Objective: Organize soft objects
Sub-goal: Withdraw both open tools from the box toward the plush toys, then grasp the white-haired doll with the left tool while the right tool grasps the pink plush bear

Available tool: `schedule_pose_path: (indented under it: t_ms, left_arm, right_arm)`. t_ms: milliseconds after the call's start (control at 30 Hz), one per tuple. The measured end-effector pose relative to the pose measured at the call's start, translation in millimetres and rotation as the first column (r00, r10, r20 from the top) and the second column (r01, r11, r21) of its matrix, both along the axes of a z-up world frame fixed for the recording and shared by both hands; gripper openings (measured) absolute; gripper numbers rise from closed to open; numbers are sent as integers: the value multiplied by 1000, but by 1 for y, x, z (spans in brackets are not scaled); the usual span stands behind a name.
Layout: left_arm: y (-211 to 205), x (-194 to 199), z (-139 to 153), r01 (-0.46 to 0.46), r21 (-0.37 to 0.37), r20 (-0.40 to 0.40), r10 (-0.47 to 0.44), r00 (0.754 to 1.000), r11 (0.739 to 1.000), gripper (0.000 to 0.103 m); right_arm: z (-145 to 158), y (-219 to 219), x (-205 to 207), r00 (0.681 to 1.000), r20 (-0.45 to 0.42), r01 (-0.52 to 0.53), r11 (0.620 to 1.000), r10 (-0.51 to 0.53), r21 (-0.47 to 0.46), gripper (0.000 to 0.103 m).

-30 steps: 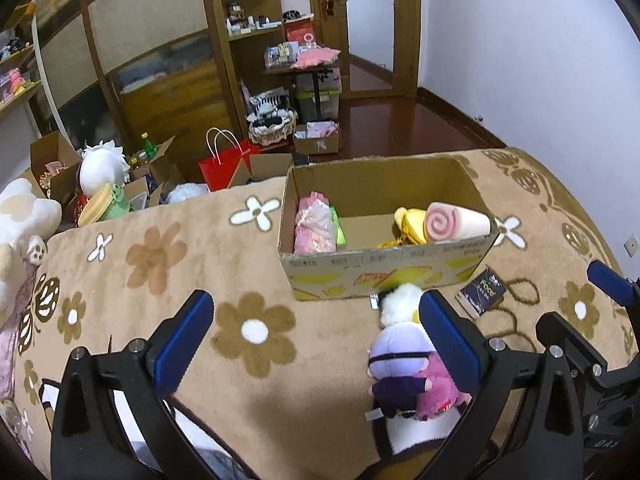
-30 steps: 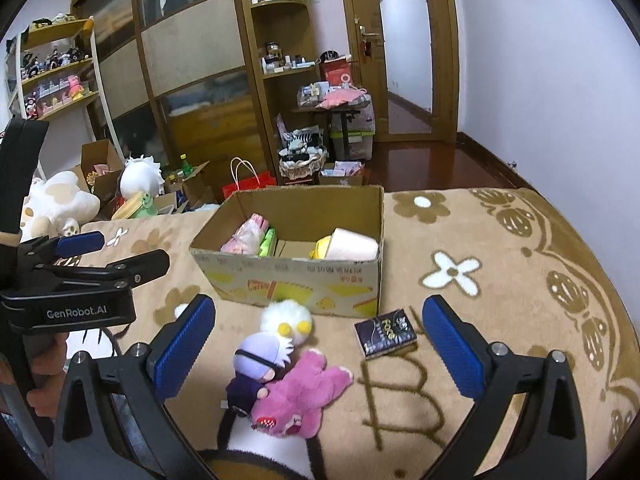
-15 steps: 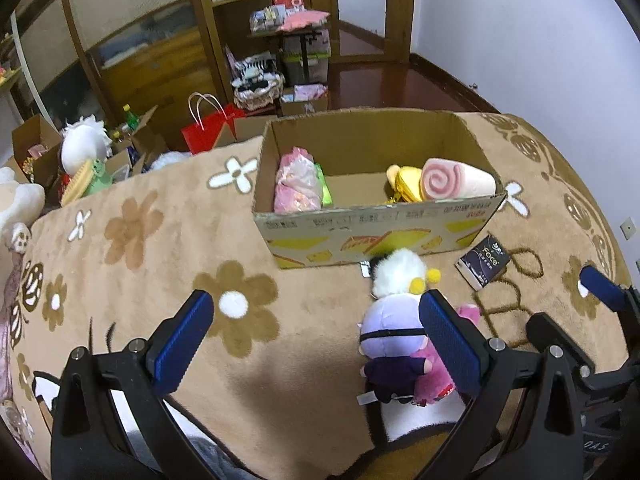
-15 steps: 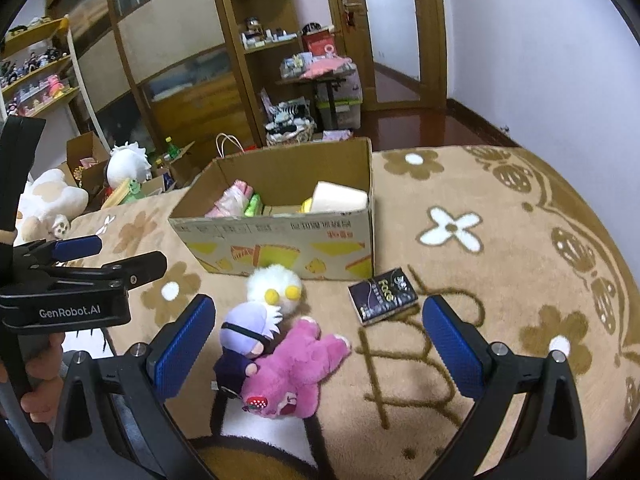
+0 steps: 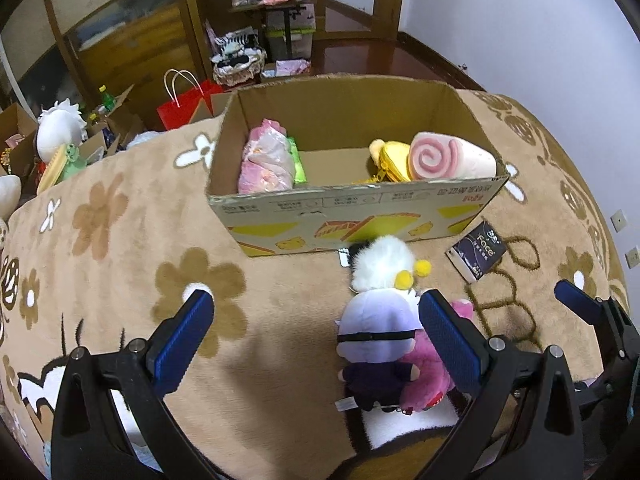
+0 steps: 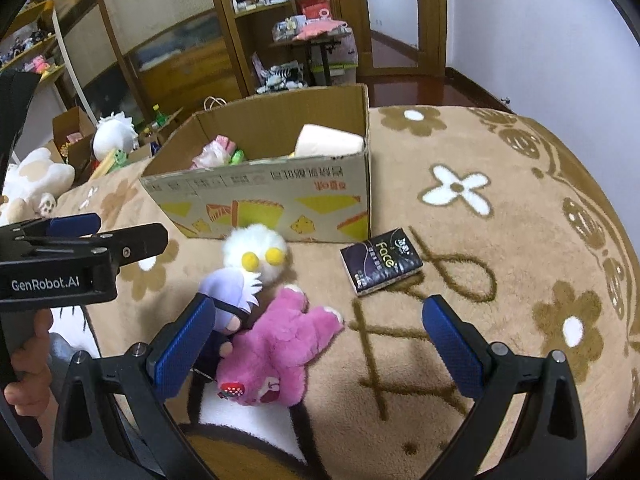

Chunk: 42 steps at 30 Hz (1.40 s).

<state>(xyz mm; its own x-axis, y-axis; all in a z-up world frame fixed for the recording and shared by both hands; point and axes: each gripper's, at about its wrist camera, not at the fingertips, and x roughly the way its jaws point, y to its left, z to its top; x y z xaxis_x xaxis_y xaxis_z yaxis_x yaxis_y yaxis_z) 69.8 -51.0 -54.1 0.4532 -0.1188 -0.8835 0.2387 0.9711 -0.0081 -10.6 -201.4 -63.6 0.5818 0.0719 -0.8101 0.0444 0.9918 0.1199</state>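
both grippers have come closer to the toys and the box (image 5: 360,216) since a moment ago, so everything looks bigger. left gripper (image 5: 316,344) has its fingers wide apart and holds nothing. right gripper (image 6: 320,344) is wide apart too, with nothing in it, and it hangs over the pink bear (image 6: 276,356).

pink bear lies on the brown flower blanket (image 6: 500,168). it touches the purple doll (image 6: 228,292), and the white fluffy toy (image 6: 256,250) with two yellow dots sits right by the doll's head, just in front of the box.

inside the box are a pink bag toy (image 5: 266,158) on the left side and a yellow toy (image 5: 386,158) and a swirl roll (image 5: 448,158) on the right side.

a dark tissue pack (image 6: 380,266) lies on the blanket beside the box, near the bear.
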Motion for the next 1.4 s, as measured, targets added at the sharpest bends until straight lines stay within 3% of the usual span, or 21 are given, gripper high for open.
schedule_pose_path:
  t_ms: [1033, 1400]
  left_arm:
    - [-25, 21, -58, 50, -42, -218, -58, 974, 998, 101]
    - [-37, 21, -76, 95, 18, -243, -88, 966, 995, 101]
  right_arm:
    - [-57, 7, 23, 984, -177, -17, 998, 28, 63, 103]
    - [-65, 6, 26, 978, -203, -21, 997, 35, 69, 103]
